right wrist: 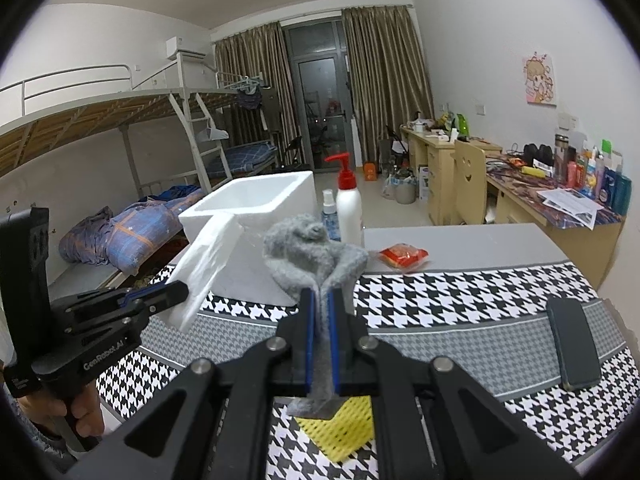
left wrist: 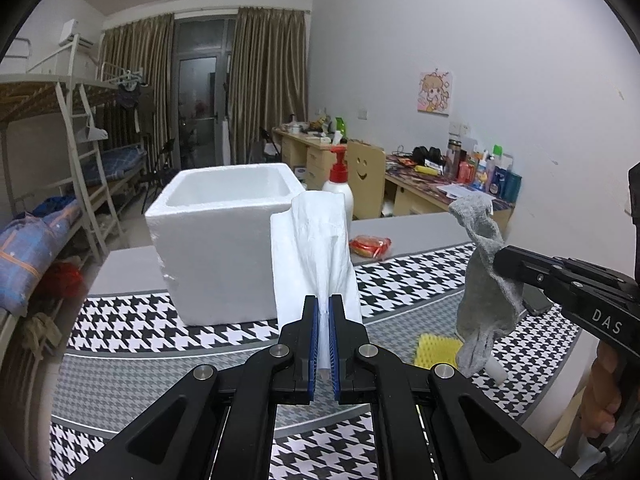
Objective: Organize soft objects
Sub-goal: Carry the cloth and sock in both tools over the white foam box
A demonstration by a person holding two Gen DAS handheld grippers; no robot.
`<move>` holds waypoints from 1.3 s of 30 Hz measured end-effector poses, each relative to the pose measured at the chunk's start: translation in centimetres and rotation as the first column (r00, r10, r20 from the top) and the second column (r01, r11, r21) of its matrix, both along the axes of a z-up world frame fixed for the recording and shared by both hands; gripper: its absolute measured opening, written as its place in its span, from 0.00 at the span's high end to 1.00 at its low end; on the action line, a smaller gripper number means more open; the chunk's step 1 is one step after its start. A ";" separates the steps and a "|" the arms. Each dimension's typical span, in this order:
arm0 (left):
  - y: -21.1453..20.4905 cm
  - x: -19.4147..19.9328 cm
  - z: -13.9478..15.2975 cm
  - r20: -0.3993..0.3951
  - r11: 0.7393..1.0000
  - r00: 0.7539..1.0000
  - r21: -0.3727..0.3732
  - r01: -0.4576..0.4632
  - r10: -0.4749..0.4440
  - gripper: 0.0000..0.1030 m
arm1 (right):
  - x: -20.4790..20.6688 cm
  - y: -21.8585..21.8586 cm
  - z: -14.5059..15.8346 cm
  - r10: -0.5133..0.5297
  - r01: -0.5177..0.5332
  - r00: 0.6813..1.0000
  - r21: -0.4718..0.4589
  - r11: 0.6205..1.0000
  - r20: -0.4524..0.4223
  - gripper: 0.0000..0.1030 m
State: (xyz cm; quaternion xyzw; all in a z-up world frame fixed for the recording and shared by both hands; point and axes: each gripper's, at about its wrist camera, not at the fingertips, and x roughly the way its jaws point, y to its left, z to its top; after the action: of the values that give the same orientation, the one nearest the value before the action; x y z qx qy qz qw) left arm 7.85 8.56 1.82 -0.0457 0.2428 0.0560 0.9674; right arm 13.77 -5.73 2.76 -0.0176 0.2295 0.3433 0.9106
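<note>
White tissue (left wrist: 316, 248) pinched by left gripper (left wrist: 324, 308), grey sock (right wrist: 316, 256) by right gripper (right wrist: 321, 300)

The left tool (left wrist: 324, 304) is matte black, its two slim fingers faced with blue pads (left wrist: 315, 336). Angular linkage arms with triangular cut-outs run back from them, joined by round silver pins. The right tool (right wrist: 320, 300) matches it, with white "DAS" lettering on its side; the left's body reads "Gen-Robot.AI". Bare skin shows on the hand (right wrist: 82, 412) gripping the left's black handle.
</note>
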 end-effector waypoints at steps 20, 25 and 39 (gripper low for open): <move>1.9 0.9 1.8 0.050 0.999 0.998 0.026 -0.031 0.030 0.95 | 0.4 3.2 1.6 0.042 -0.040 0.997 -0.038 0.998 0.058 0.91; 2.1 1.1 2.5 0.067 0.999 0.997 0.036 -0.038 0.035 0.95 | 0.4 4.0 2.1 0.054 -0.051 0.996 -0.042 0.998 0.075 0.91; 3.4 1.7 3.4 0.093 0.997 0.994 0.039 -0.065 0.061 0.95 | 1.2 5.4 3.4 0.064 -0.061 0.992 -0.029 0.998 0.104 0.91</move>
State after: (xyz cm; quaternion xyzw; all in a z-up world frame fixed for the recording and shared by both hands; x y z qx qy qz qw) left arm 9.59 11.94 5.21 -0.0354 0.1954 0.0896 0.9760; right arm 15.01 -0.29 6.16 -0.0543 0.1848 0.3674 0.9099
